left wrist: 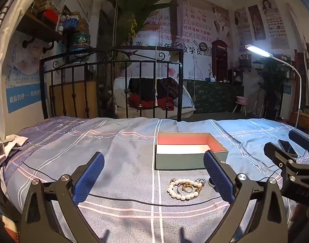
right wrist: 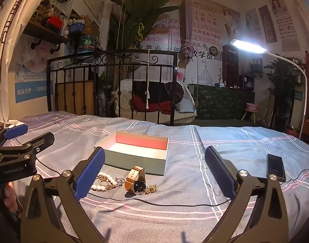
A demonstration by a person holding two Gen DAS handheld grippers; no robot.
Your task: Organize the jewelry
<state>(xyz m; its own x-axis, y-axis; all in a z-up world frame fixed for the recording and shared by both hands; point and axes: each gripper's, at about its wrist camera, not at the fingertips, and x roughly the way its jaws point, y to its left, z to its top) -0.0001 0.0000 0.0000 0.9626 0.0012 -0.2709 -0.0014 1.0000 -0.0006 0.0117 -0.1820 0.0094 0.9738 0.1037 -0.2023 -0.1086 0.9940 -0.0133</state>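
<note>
Right wrist: tan-strapped, dark-faced watch (right wrist: 135, 180)

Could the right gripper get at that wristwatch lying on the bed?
Probably yes: the right gripper is open and the watch lies just ahead between its fingers, with only a thin black cable crossing the sheet in front.

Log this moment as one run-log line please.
left gripper open, empty | right gripper open, empty | pearl bracelet, watch, gold chain on bedsheet | box empty

Watch (left wrist: 210, 182) mostly hidden behind left tongs' (left wrist: 154, 180) right finger.
</note>
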